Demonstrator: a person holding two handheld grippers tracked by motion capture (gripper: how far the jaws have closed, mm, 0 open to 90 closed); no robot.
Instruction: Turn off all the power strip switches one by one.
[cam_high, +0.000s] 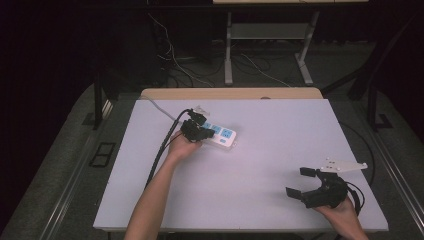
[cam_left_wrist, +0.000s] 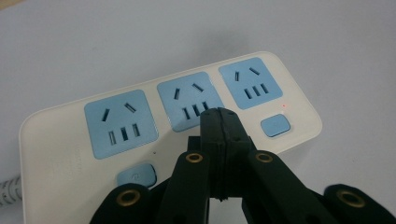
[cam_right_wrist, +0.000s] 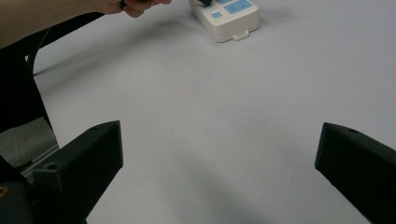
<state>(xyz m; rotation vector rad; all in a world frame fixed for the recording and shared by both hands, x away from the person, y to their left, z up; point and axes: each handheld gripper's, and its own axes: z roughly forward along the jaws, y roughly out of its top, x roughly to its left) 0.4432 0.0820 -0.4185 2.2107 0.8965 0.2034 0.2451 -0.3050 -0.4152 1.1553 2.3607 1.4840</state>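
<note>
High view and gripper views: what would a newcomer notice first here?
First, the white power strip with three blue sockets, lying at the table's far left. The left gripper, shut, hovers over its middle socket, near a small red light. The right gripper waits open at the near right.

The power strip (cam_left_wrist: 56, 140) looks like smooth, slightly glossy cream plastic with matt blue socket faces. The left gripper (cam_left_wrist: 219, 116) has matt black plastic fingers (cam_left_wrist: 212, 140) with brass-coloured metal rivets. The counter (cam_high: 280, 150) is smooth and matt.
</note>
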